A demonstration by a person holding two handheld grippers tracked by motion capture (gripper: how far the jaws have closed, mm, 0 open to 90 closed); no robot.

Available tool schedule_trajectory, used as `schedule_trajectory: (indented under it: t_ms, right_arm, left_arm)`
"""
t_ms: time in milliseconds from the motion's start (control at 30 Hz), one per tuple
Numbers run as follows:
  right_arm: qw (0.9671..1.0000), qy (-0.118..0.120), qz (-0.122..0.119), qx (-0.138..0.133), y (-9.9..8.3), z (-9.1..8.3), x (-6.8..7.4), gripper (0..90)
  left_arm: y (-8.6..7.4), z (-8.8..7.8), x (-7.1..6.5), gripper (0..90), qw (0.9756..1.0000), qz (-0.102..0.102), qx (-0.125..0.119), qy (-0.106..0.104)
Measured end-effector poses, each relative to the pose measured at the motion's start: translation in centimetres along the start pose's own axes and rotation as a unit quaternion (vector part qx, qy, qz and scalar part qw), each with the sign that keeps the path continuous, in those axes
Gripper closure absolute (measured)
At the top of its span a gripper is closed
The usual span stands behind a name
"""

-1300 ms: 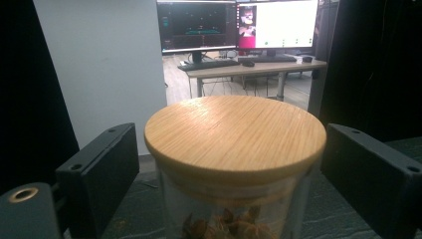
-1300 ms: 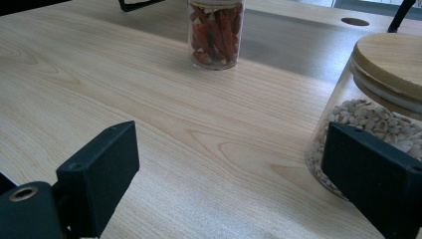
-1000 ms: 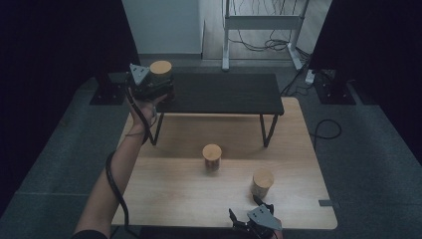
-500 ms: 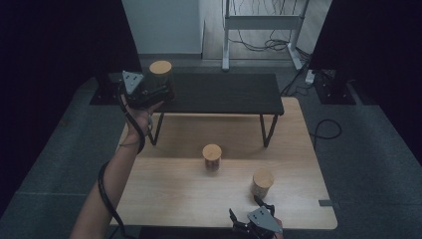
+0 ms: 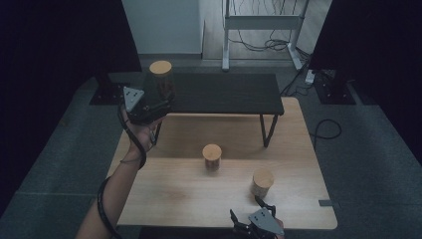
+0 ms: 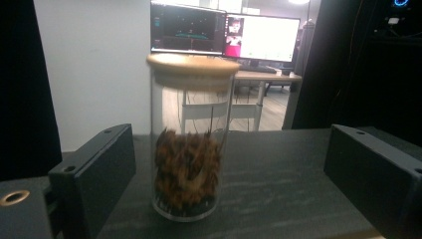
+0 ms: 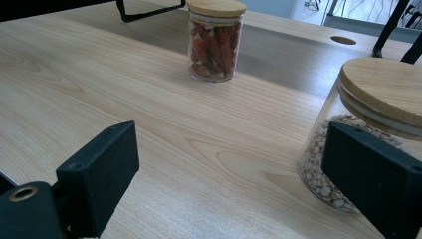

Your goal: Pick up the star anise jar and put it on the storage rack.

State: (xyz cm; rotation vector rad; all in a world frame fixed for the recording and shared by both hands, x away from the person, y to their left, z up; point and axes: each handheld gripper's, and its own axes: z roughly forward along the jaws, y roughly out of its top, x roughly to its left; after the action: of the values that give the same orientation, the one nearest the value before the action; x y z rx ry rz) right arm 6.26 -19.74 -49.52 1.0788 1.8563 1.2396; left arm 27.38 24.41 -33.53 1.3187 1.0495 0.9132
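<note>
High view: left gripper (image 5: 158, 102) at near-left corner of low black shelf (image 5: 224, 94), just short of the tall glass jar w/ wooden lid & dark brown contents (image 5: 160, 79) standing there. Right gripper (image 5: 254, 221) at wooden table's (image 5: 174, 194) near edge.

Left gripper view: jaws wide apart, tall jar upright betw. them but touching neither pad.

Right gripper view: jaws wide, nothing gripped; glass jar of pale grains w/ wooden lid (image 7: 368, 124) partly behind one jaw, red-filled glass jar (image 7: 215, 40) further off.
</note>
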Motion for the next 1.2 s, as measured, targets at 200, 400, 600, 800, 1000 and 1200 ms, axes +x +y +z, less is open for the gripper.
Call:
schedule_trajectory:
  t_ms: [200,400,600,800,1000,1200]
  right_arm:
    - [1.0,0.0,-0.001,-0.001,0.0,-0.1,0.0,7.6]
    - [1.0,-0.001,-0.001,-0.001,0.0,0.0,0.0,7.6]
    - [1.0,-0.003,-0.002,0.0,0.0,0.0,0.0,7.6]
    - [1.0,-0.005,-0.002,-0.003,0.1,0.1,0.0,7.5]
    - [1.0,-0.007,-0.001,-0.003,0.1,0.2,-0.1,7.5]
    - [0.9999,-0.012,-0.002,-0.006,0.2,0.4,-0.2,7.4]
  left_arm:
    - [-1.8,-1.7,0.3,5.9,0.9999,-0.01,-0.002,-0.008]
    - [-3.4,-3.1,0.6,6.0,0.9996,-0.025,0.002,-0.015]
    - [-5.4,-4.7,0.6,6.2,0.9992,-0.032,0.01,-0.02]
    - [-6.9,-5.9,0.9,6.2,0.9989,-0.038,0.014,-0.023]
    - [-8.3,-7.0,1.3,6.4,0.998,-0.053,0.02,-0.028]
    - [-9.7,-7.8,1.4,6.5,0.9969,-0.067,0.026,-0.032]
